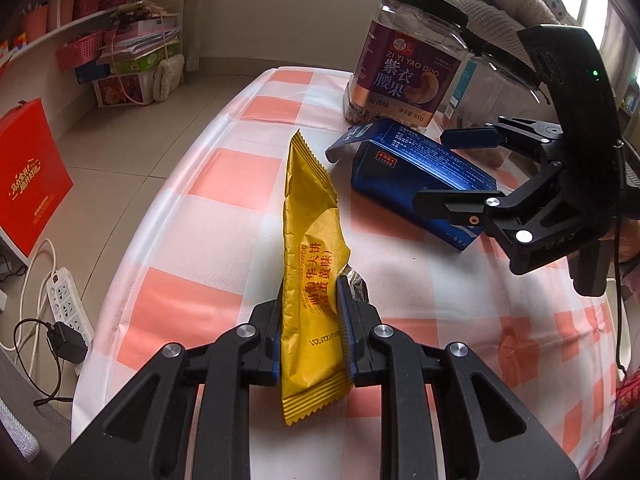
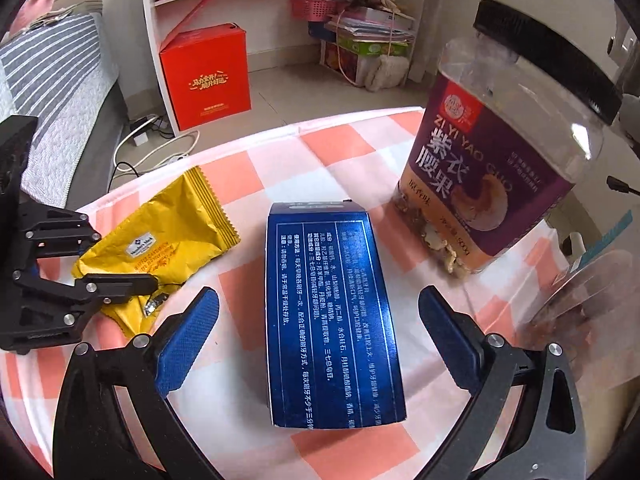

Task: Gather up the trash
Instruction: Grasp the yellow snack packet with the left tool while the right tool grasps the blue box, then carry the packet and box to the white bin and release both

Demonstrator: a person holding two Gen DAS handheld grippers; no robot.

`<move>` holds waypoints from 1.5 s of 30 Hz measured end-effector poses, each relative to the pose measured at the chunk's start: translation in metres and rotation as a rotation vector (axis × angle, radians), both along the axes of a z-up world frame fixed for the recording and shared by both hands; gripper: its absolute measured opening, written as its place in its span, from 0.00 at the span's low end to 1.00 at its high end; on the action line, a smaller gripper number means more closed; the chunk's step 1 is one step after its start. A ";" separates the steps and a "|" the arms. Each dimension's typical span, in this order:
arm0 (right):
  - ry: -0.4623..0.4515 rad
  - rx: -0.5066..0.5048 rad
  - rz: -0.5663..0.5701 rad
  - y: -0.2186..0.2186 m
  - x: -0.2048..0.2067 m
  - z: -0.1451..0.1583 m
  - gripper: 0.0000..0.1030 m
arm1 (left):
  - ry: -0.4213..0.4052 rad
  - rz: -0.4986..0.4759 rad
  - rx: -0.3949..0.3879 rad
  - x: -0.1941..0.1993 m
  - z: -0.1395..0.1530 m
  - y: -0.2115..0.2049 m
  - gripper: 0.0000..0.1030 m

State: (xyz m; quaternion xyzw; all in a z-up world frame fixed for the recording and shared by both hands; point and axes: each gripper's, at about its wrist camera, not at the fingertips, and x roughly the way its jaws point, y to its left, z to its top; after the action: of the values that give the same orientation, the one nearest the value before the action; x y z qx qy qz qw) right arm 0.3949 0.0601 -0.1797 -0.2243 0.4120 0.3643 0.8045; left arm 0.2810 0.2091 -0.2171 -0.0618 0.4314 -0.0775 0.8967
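My left gripper (image 1: 310, 332) is shut on a yellow snack wrapper (image 1: 310, 240), which stands on edge between the blue pads over the checkered table; the wrapper also shows in the right wrist view (image 2: 160, 236), with the left gripper (image 2: 120, 256) around its near end. A blue carton (image 2: 328, 312) lies flat on the table, its end flap open at the far side. My right gripper (image 2: 320, 312) is open, its fingers on either side of the carton, apart from it. In the left wrist view the right gripper (image 1: 448, 168) hovers over the carton (image 1: 412, 168).
A cashew jar (image 2: 504, 160) with a black lid stands at the table's far right, a clear container (image 2: 592, 280) beside it. The checkered tablecloth (image 1: 180, 312) ends at a left edge. On the floor are a red box (image 2: 208, 76), a power strip (image 1: 66, 304) and shelves.
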 end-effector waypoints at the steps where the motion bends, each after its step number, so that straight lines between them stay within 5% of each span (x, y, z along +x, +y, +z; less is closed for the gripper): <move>1: 0.015 -0.013 -0.017 0.001 0.000 -0.005 0.80 | 0.000 0.004 0.003 -0.003 0.000 0.000 0.21; 2: 0.038 -0.022 -0.032 0.001 -0.001 -0.009 0.56 | 0.001 0.007 0.006 -0.005 0.000 0.000 0.21; 3: 0.075 -0.021 -0.049 -0.001 -0.002 -0.013 0.52 | 0.002 0.012 0.011 -0.007 0.000 -0.001 0.21; 12: 0.085 0.137 -0.259 -0.067 -0.087 0.025 0.51 | 0.064 0.027 0.087 -0.037 0.027 -0.013 0.18; 21: -0.007 0.152 -0.378 -0.163 -0.210 0.097 0.51 | 0.029 -0.036 0.145 -0.088 0.121 -0.049 0.17; 30: -0.106 0.229 -0.577 -0.280 -0.277 0.149 0.51 | -0.097 -0.129 0.168 -0.136 0.213 -0.126 0.17; 43: -0.033 0.359 -1.059 -0.439 -0.306 0.122 0.53 | -0.171 -0.293 0.101 -0.179 0.252 -0.266 0.17; 45: -0.036 0.384 -1.117 -0.460 -0.312 0.120 0.60 | -0.168 -0.312 0.075 -0.180 0.250 -0.288 0.17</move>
State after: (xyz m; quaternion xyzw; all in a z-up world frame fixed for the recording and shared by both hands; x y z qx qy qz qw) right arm 0.0829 -0.3995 -0.0595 0.1698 0.3806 -0.0504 0.9076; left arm 0.1013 -0.0792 0.0325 0.0463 0.3622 -0.2045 0.9082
